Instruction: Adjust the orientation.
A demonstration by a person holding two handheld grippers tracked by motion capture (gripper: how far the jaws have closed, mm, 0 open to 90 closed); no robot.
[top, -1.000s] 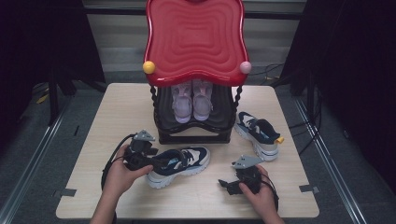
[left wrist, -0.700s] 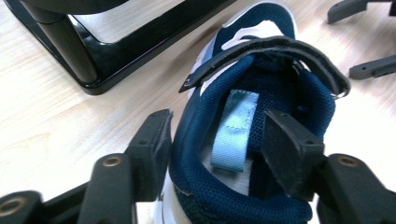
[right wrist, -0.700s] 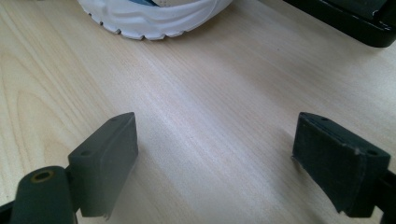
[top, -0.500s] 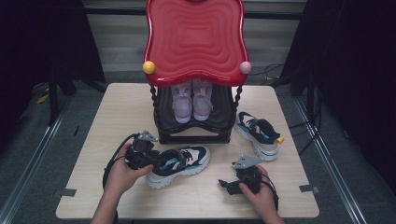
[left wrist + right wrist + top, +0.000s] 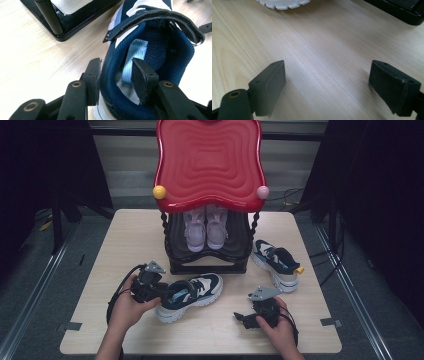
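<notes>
A navy and white shoe point(image 5: 192, 292) lies on its sole in front of the rack. My left gripper point(image 5: 162, 292) is at its heel. In the left gripper view the jaws straddle the padded heel wall point(image 5: 110, 82), one pad outside, the other pad point(image 5: 142, 80) inside the shoe opening. They have just been closing, and a small gap still shows at the inner pad. My right gripper point(image 5: 241, 317) rests low over bare wood to the shoe's right, its jaws wide open point(image 5: 327, 82) with nothing between them.
A black rack point(image 5: 210, 265) with a red wavy top point(image 5: 210, 162) stands at the table's middle, holding a pale pink pair point(image 5: 205, 227). The matching navy shoe point(image 5: 277, 262) lies right of the rack. Cables trail from both grippers.
The left gripper's jaws have narrowed around the shoe's heel. Both hands and the shoes have stayed where they were.
</notes>
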